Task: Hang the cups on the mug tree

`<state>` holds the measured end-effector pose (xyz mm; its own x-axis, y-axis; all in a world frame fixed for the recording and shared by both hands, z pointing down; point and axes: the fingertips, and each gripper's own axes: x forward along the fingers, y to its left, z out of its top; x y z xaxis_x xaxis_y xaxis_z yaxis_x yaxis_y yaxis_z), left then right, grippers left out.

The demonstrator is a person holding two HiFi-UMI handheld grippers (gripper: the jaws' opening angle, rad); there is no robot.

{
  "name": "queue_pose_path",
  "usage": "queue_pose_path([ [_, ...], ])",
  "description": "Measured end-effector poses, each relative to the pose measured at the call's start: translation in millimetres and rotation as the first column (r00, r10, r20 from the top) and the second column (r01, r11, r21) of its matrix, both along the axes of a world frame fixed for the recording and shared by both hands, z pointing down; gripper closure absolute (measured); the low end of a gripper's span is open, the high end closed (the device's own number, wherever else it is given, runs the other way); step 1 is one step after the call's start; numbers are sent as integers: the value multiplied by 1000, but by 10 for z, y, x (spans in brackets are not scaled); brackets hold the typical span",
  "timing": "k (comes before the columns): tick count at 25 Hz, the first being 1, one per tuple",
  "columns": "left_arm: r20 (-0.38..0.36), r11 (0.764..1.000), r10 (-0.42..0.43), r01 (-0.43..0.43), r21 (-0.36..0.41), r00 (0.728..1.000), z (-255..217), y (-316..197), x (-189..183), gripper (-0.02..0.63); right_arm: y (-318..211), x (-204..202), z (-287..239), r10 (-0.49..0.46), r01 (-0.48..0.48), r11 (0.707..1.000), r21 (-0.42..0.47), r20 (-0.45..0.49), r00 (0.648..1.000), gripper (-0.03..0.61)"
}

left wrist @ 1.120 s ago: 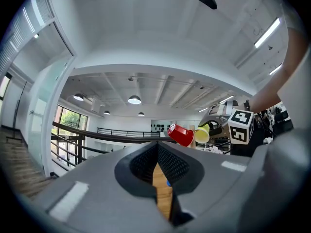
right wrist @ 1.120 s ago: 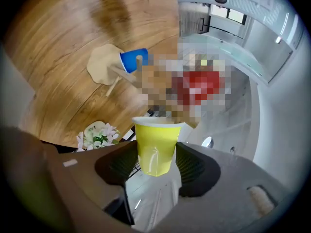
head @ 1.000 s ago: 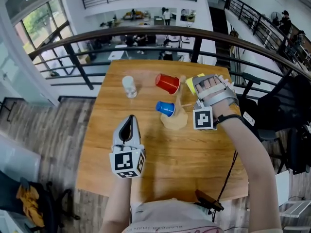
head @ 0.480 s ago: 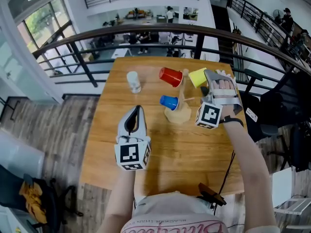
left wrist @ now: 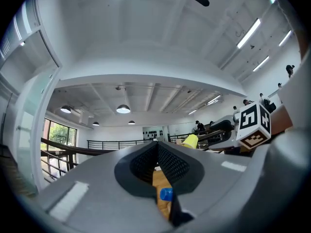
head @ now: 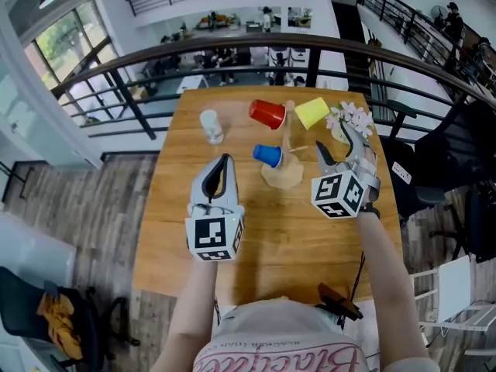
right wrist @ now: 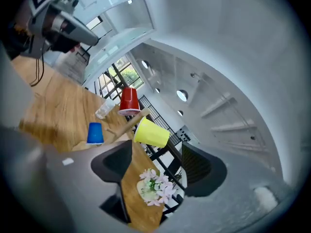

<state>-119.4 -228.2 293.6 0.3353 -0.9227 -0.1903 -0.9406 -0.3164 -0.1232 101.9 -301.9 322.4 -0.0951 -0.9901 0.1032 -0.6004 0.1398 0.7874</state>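
Observation:
A wooden mug tree (head: pixel 284 169) stands mid-table with a red cup (head: pixel 267 114), a yellow cup (head: pixel 312 112) and a blue cup (head: pixel 267 155) hanging on its pegs. A clear cup (head: pixel 210 125) stands on the table to the left of the tree. My right gripper (head: pixel 338 147) hovers just right of the tree, below the yellow cup (right wrist: pixel 151 133). It is open, its jaws have just been closing a little, and nothing is between them. My left gripper (head: pixel 223 170) is shut and empty, left of the tree base, with the blue cup (left wrist: pixel 166 194) just beyond its tips.
A small pot of pale flowers (head: pixel 349 119) sits at the table's far right, just past my right gripper. The wooden table (head: pixel 294 239) ends at a dark railing (head: pixel 155 56) on its far side. A dark object (head: pixel 335 301) lies near the front edge.
My right gripper has let go of the yellow cup, which now hangs on the tree, and has rolled and drawn back toward me. My left gripper has risen slightly.

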Motion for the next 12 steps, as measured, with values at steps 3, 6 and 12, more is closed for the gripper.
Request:
queue_pose_path([
  [3, 15, 1000, 7, -7, 5, 1000, -12, 11, 47, 600, 183, 13, -31, -3, 4, 1000, -4, 146, 989, 291],
  [6, 19, 1000, 11, -11, 6, 1000, -24, 11, 74, 600, 347, -14, -92, -35, 37, 999, -1, 278, 960, 337],
  [12, 27, 1000, 14, -15, 15, 1000, -71, 1, 126, 600, 597, 2, -251, -83, 70, 997, 46, 453, 887, 446],
])
